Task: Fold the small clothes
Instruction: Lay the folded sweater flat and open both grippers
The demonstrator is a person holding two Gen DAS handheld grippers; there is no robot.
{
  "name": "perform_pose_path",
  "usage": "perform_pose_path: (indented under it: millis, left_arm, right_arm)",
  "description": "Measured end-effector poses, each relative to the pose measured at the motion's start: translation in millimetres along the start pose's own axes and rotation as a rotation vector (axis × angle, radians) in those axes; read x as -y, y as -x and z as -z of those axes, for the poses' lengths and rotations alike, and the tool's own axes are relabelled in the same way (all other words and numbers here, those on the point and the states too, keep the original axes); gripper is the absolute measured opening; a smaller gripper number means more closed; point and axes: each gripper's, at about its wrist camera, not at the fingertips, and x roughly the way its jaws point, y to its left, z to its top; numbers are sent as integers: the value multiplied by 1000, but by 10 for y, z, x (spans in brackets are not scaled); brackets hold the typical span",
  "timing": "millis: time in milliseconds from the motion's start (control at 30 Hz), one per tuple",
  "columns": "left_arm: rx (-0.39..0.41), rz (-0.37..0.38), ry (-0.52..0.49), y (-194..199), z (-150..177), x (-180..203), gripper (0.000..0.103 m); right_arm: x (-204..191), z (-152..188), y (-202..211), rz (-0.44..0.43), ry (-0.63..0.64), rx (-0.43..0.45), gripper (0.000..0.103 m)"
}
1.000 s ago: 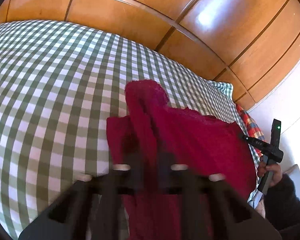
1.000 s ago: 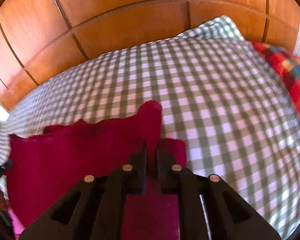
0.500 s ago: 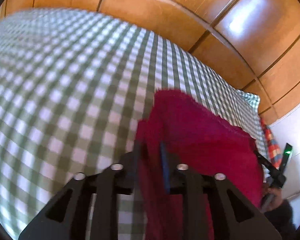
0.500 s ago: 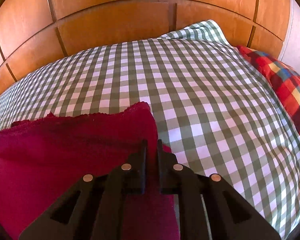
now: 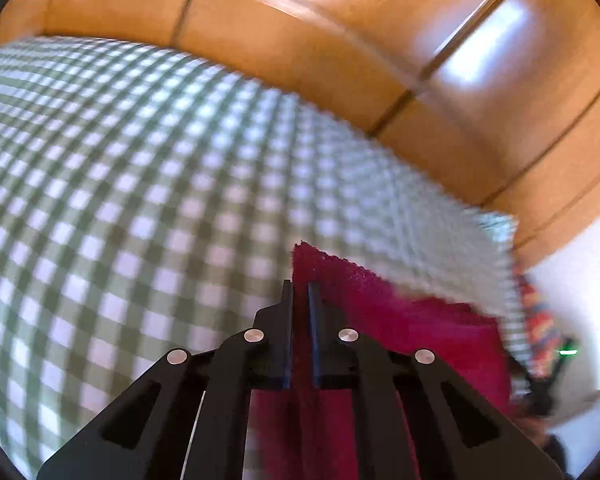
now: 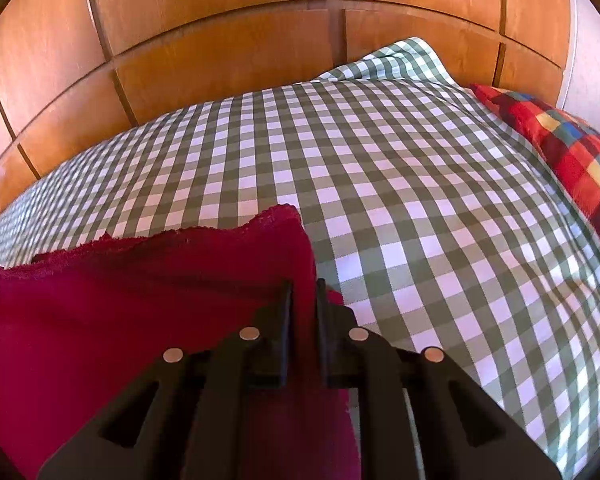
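Observation:
A dark red cloth (image 5: 400, 320) hangs stretched between my two grippers above a bed with a green-and-white checked cover (image 5: 140, 184). My left gripper (image 5: 301, 284) is shut on the cloth's left corner. My right gripper (image 6: 303, 282) is shut on the cloth's right corner (image 6: 284, 232); the cloth (image 6: 120, 300) spreads to the left in the right wrist view. The left wrist view is blurred by motion. The cloth's lower part is hidden behind the grippers.
An orange wooden panelled wall (image 6: 220, 60) rises behind the checked bed cover (image 6: 420, 200). A red multicoloured checked pillow (image 6: 572, 152) lies at the bed's right edge. The right gripper's handle with a green light (image 5: 566, 354) shows at the left wrist view's right edge.
Both grippers have moved forward over the bed with the cloth. The cloth's top edge has straightened and pulled taut. The left view has swung and blurred.

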Motion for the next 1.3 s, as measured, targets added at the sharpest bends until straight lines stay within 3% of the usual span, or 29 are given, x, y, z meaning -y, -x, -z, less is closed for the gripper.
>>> perform_pose_path:
  millis: [67,200,267,367,500,600,633,667,733,867,1000,1033,1067,1133,1300]
  left_arm:
    - [-47,-103,-33,-204,77,13,6]
    - [-39,-155,-47,-234,107,100,9]
    - [-20,-182,-49,-118,123,144,23]
    - [44,-217,-69,174,261,151,30]
    - [46,-181,-86,445,603,63,30]
    - [42,-80,-82,666,916,-46,30]
    - [39,-26,-73,755,1032,-94,32]
    - [36,10,-62,809,1113,-129,43]
    - [41,67,-44,953,1296,-204,49]
    - [17,183,-70,1167,1578,-275,49]
    - [-10,190,-161,1154,1745,-157,47]
    - [-15,196,-177,1153,1792,-141,32]
    - [-31,196,-212,1118,1822,-97,8]
    - [-31,131,-293,1101,1867,-35,8]
    - [-25,103,-314,1128,1880,-172,7]
  right_arm:
    - [8,-2,-7,-5,-5,2,12]
    - [35,-2,-13,-19,-15,5,12]
    - [47,4,-11,-28,-25,6,12]
    - [58,10,-7,-35,-34,8,12]
    - [53,8,-3,-32,-32,10,12]
    - [58,6,0,-33,-33,11,12]
    - [57,6,1,-33,-33,11,12]
    - [55,8,3,-32,-32,11,12]
    - [43,10,4,-27,-29,12,12]
    - [28,12,5,-18,-22,13,13]
    - [5,14,6,-3,-12,14,13]
    - [-1,17,8,1,-10,15,13]
    - [0,19,10,2,-10,15,14]
    - [-4,18,15,9,-7,16,14]
    - [-13,29,23,17,-2,20,15]
